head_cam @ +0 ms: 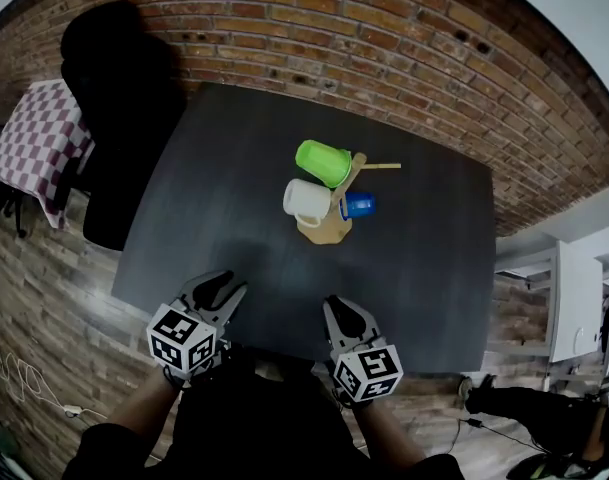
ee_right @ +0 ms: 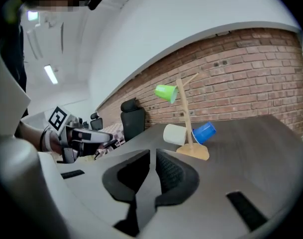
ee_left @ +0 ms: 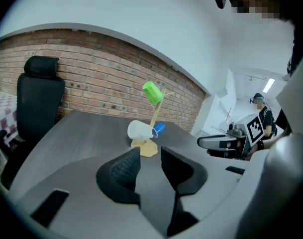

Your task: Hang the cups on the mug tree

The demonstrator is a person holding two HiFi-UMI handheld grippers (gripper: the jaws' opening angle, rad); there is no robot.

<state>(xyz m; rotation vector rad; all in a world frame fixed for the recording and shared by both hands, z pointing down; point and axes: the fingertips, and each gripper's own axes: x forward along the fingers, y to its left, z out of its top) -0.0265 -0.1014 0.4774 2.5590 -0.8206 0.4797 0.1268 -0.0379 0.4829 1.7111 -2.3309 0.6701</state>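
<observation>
Looking down: I see one dark worktop (head_cam: pixel 234 168) filling the middle of the head view, with both grippers at its near edge.
Markings: the only print I can make out is the black-and-white square markers on each gripper's cube.
Cups: three, one green cup (head_cam: pixel 322 161), one white cup (head_cam: pixel 304 200) and one blue cup (head_cam: pixel 359 205).
Mug tree: one wooden mug tree (head_cam: pixel 324 231), just right of centre and well clear of every edge.
Cup places: green hangs tilted at the top; white and blue sit lower against the pole, white to its left and blue to its right.
Free peg: one bare peg (head_cam: pixel 384 166) points right near the top.
Left gripper (head_cam: pixel 221 290): its fingers are spread, with only bare worktop between them.
Right gripper (head_cam: pixel 346 310): its fingers are nearly together with a thin slit showing, pinching nothing.
Open room: a bare stretch of worktop lies between the grippers and the tree.
Edges: a brick wall (head_cam: pixel 384 28) runs along the far side and one black office chair (head_cam: pixel 114 88) stands at the upper left corner.
</observation>
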